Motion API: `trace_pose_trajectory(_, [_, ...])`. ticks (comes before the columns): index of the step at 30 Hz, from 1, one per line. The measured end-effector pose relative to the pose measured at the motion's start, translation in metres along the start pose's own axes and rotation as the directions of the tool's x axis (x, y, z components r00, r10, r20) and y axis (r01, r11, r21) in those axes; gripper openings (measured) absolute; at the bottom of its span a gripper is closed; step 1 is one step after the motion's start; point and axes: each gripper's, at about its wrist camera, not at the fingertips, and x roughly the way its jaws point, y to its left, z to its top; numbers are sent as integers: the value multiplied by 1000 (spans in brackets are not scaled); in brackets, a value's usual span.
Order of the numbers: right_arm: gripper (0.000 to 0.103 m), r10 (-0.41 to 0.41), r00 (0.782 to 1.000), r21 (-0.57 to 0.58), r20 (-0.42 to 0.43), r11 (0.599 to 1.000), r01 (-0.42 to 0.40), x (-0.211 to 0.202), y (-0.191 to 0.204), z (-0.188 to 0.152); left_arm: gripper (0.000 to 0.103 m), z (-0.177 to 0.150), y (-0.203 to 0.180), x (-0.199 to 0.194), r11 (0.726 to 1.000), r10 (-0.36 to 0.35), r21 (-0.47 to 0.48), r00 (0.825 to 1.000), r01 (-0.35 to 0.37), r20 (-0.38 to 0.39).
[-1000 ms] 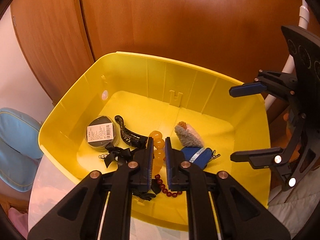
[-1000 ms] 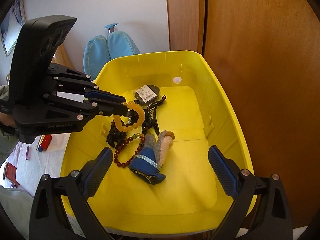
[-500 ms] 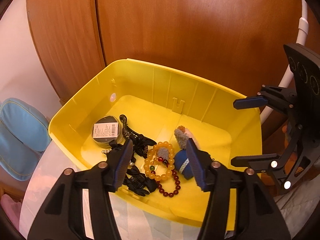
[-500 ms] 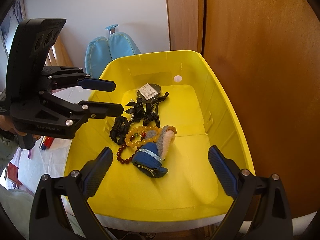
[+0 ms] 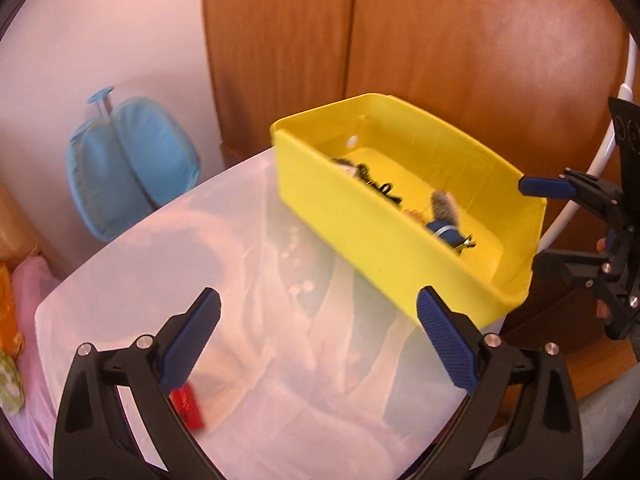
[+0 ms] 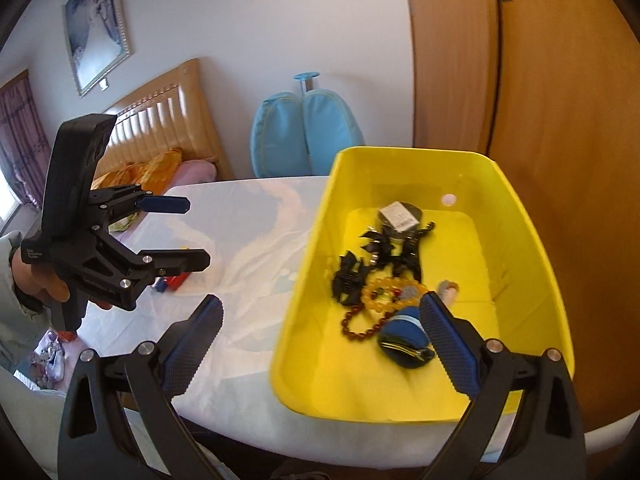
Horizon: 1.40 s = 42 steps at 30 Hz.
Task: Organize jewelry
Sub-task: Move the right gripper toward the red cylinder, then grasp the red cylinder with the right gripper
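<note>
A yellow bin (image 6: 304,280) on the white-covered table holds a yellow bead bracelet (image 6: 384,294), a dark red bead bracelet (image 6: 358,326), a blue pouch (image 6: 404,332), black hair clips (image 6: 360,272) and a round labelled tin (image 6: 400,214). My left gripper (image 5: 318,296) hangs over the table left of the bin (image 5: 380,248); its jaws are opening and nothing is between them. From the right wrist it shows as the left gripper (image 6: 196,231), held by a hand. My right gripper (image 6: 320,302) stands open and empty over the bin's near left wall, and appears beyond the bin's right end as the right gripper (image 5: 530,224).
A small red item (image 5: 186,404) lies on the table under the left gripper. A light blue bag (image 6: 304,132) stands against the wall behind the table. Wooden wardrobe doors (image 5: 460,40) rise right behind the bin. A bed with a wooden headboard (image 6: 160,96) lies at far left.
The left gripper let the yellow bead bracelet drop into the bin, opened wide and swung left out over the table. The right gripper drew back and rose a little.
</note>
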Motion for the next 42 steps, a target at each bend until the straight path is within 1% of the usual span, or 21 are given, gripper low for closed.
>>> trace_pose_trajectory(3, [99,68,998,-51,-6,996,-68,9,32,5,96,-39,36,-20,994,80,-78,996,-83,-42])
trace_pose_trajectory(4, [99,84,996,-69,-15,994,-85,13,42,6,96,-52,49,-24,989,97,-103,993,-103,-63])
trace_pose_trajectory(7, [99,110,992,-110,-63,987,-117,32,72,8,96,-83,81,-27,975,139,-152,979,-161,-147])
trace_pose_trajectory(9, [99,123,987,-121,-104,983,-135,50,91,8,96,-97,99,-26,970,153,-163,974,-180,-168])
trace_pose_trajectory(13, [99,113,977,-151,-181,978,-141,96,132,11,96,-112,134,-21,973,116,-181,980,-145,-161])
trace_pose_trajectory(15, [99,95,971,-151,-220,980,-130,123,153,12,96,-115,150,-13,979,90,-163,981,-119,-174])
trace_pose_trajectory(18, [99,77,959,-124,-272,986,-114,161,176,12,96,-119,170,1,990,78,-104,977,-100,-197])
trace_pose_trajectory(23, [99,-3,947,-87,-320,996,-26,212,198,12,96,-124,198,17,999,3,-49,980,-13,-201])
trace_pose_trajectory(25, [99,-24,943,-71,-331,997,0,223,202,14,96,-123,206,22,999,-21,-35,980,15,-198])
trace_pose_trajectory(31, [99,-101,928,-88,-358,993,74,247,204,19,96,-117,220,30,998,-69,-19,982,66,-174])
trace_pose_trajectory(34, [99,-124,921,-99,-370,991,94,254,205,17,96,-116,221,30,996,-84,-10,982,83,-167])
trace_pose_trajectory(37, [99,-136,914,-125,-382,988,95,259,208,14,96,-117,220,30,995,-94,-2,981,96,-168])
trace_pose_trajectory(39, [96,-137,915,-136,-379,987,91,261,211,14,96,-119,221,31,995,-98,1,980,99,-173])
trace_pose_trajectory(40, [85,-139,915,-141,-379,986,92,261,212,13,96,-119,220,31,995,-98,0,980,99,-174])
trace_pose_trajectory(41, [67,-140,912,-149,-386,985,89,261,213,12,96,-120,221,31,995,-99,-1,980,100,-174])
trace_pose_trajectory(42, [61,-148,907,-159,-395,983,91,262,214,10,96,-120,221,31,995,-100,-3,980,101,-173])
